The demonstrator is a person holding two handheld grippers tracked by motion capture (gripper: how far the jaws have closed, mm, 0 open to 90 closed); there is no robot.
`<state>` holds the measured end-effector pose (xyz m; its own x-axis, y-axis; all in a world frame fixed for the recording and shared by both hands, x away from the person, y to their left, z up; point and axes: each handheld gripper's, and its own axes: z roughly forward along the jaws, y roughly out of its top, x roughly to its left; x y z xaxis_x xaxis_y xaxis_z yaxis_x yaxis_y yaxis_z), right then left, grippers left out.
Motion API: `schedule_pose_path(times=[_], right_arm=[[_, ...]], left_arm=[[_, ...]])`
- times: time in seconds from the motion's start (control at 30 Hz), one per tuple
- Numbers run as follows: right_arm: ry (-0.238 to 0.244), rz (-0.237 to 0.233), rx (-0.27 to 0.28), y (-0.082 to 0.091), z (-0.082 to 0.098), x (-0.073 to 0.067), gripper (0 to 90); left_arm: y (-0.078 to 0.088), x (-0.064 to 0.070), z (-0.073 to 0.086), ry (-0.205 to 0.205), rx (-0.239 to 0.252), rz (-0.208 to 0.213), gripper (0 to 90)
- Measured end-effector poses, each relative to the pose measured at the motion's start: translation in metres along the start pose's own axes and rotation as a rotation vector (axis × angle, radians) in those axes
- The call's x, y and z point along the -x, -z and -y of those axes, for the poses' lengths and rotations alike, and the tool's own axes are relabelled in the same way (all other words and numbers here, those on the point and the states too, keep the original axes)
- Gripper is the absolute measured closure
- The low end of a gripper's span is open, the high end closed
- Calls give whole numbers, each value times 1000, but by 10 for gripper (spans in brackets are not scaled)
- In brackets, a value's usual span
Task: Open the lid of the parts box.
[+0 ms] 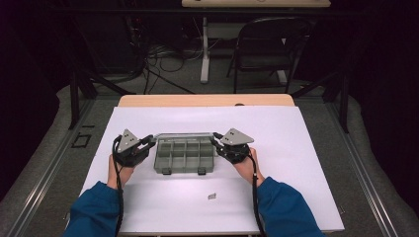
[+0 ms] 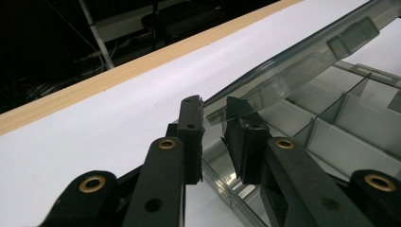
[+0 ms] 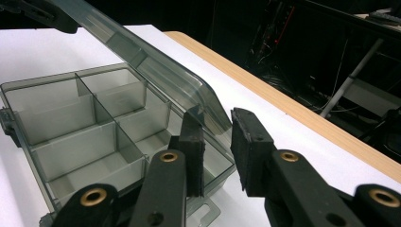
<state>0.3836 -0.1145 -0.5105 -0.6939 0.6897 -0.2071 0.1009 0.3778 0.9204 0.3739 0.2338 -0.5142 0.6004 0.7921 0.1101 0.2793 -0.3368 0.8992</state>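
I've got both grippers, left gripper (image 1: 149, 141) and right gripper (image 1: 215, 140), clamped on the lid (image 1: 184, 134) corners, organizer box (image 1: 185, 157) mid-frame.

I can read no text, label, brand, number or sign anywhere here. The box (image 1: 185, 156) carries no lettering that I can make out, and neither does its lid (image 3: 156, 71). The small thing (image 1: 212, 196) on the sheet is too tiny for me to tell any marking.
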Motion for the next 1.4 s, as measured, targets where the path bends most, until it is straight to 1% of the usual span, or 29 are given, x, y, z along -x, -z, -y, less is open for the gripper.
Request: schedule_pose_path(times=[0.03, 0.13, 0.23, 0.47, 0.7, 0.77, 0.8, 0.9, 0.93, 0.97, 1.0, 1.07, 1.17, 1.2, 1.4], right_arm=[[0, -1, -1, 0, 0, 0, 748], [1, -3, 2, -1, 0, 1, 748], [6, -4, -3, -1, -1, 1, 748], [3, -12, -9, -2, -3, 5, 751], [-8, -18, -19, -4, -6, 8, 753], [-16, -18, -22, -5, -7, 9, 754], [-7, -19, -24, -6, -8, 10, 755], [-19, -24, -29, -7, -10, 12, 756], [-22, -26, -31, -8, -11, 13, 756], [-41, -33, -31, -9, -12, 15, 758], [-49, -31, -30, -10, -13, 17, 761], [-47, -30, -30, -12, -15, 19, 764], [-64, -35, -35, -14, -15, 22, 765], [-64, -33, -39, -14, -15, 22, 766], [-68, -28, -45, -16, -17, 23, 772]], left_arm=[[0, 0, 0, 4, 1, 0, 764], [-1, -1, -1, -7, -1, 1, 766], [-1, -1, -3, -5, -8, 1, 766], [-2, -4, -8, -14, -19, 3, 770], [-3, -7, -12, -14, -34, 7, 777], [-4, -8, -13, -11, -30, 10, 779], [-4, -9, -14, -11, -31, 10, 780], [-5, -11, -15, -11, -29, 19, 783], [-6, -11, -15, -3, -25, 21, 783], [-6, -12, -15, -3, -24, 19, 783], [-6, -12, -16, -7, -28, 17, 784], [-7, -13, -18, -12, -29, 13, 787], [-9, -15, -20, -9, -31, 13, 793], [-9, -15, -21, -5, -26, 13, 795], [-12, -18, -23, -7, -32, 10, 800]])
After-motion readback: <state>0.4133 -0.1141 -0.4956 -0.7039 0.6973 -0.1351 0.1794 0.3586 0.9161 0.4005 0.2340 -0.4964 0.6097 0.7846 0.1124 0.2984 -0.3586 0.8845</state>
